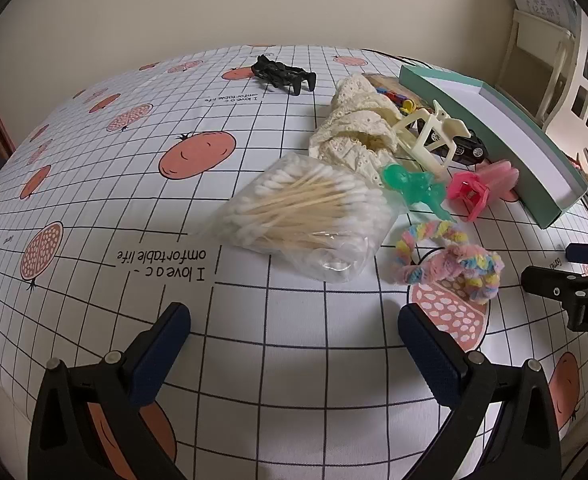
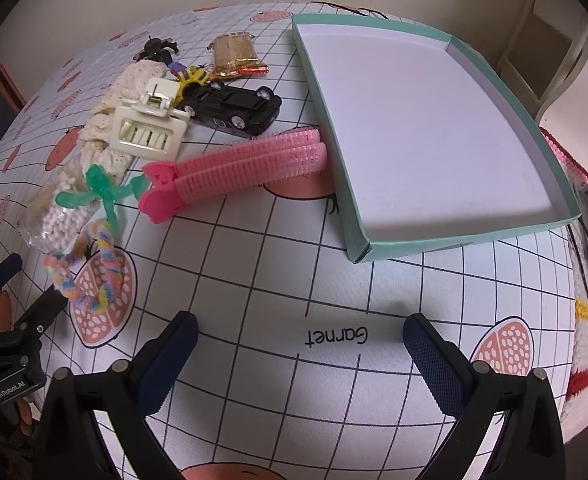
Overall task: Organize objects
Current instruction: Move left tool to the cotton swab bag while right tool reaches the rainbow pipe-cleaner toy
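Both grippers empty, jaws spread wide, hovering over the grid-print cloth (image 2: 277,280) w/ fruit pattern: left gripper (image 1: 294,332) faces the clutter, right gripper (image 2: 300,340) faces bare cloth near the word "Garnet". 1 teal box (image 2: 358,236), white inside, nothing in it, sits at the right of the pile. Loose items, all on cloth outside the box: 1 bag of cotton swabs (image 1: 306,216), closest to left gripper; 1 pastel twisted fuzzy loop (image 1: 450,258) just right of the bag; 1 green rubbery figure (image 1: 414,188) between bag and pink clip; 1 pink hair clip (image 2: 237,164), long w/ 2 ribbed arms, its far end touching the box wall; 1 cream claw clip (image 2: 149,124) lying on 1 cream lace fabric piece (image 1: 354,128); 1 black toy car (image 2: 233,110) behind the pink clip, near the box; 1 small packet (image 2: 235,56) w/ gold edge further back; 1 black claw clip (image 1: 283,72) well apart at the far side. Some small coloured bits behind the lace, count unclear.
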### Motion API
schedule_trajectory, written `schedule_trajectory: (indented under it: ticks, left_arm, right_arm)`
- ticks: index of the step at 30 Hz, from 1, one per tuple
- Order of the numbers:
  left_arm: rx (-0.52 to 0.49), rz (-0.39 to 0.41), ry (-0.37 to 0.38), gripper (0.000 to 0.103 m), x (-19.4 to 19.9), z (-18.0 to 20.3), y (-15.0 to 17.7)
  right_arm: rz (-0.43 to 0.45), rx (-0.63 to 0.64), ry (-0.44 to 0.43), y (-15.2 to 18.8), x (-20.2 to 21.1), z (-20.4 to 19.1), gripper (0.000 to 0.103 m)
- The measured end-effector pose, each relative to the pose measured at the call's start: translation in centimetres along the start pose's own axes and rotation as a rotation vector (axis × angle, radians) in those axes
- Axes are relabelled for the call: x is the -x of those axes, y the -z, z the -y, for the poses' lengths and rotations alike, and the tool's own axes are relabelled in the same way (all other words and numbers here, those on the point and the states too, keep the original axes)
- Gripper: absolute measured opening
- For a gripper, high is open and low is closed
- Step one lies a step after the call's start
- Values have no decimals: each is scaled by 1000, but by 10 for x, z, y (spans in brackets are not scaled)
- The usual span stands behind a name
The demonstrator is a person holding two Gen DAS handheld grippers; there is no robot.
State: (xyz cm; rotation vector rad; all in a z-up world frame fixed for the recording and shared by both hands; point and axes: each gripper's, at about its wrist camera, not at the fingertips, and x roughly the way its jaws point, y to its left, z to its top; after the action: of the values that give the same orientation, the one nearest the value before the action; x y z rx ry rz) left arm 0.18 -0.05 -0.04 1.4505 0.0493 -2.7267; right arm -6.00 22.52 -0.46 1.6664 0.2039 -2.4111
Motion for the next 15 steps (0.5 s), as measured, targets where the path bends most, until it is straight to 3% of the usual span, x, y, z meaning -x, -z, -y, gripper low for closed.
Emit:
schedule_trajectory:
  ticks: [15]
  left_arm:
    - [-5,7,3,103,0,-1,1]
  right_arm:
    - [44,-5,3,10,-15,4,103]
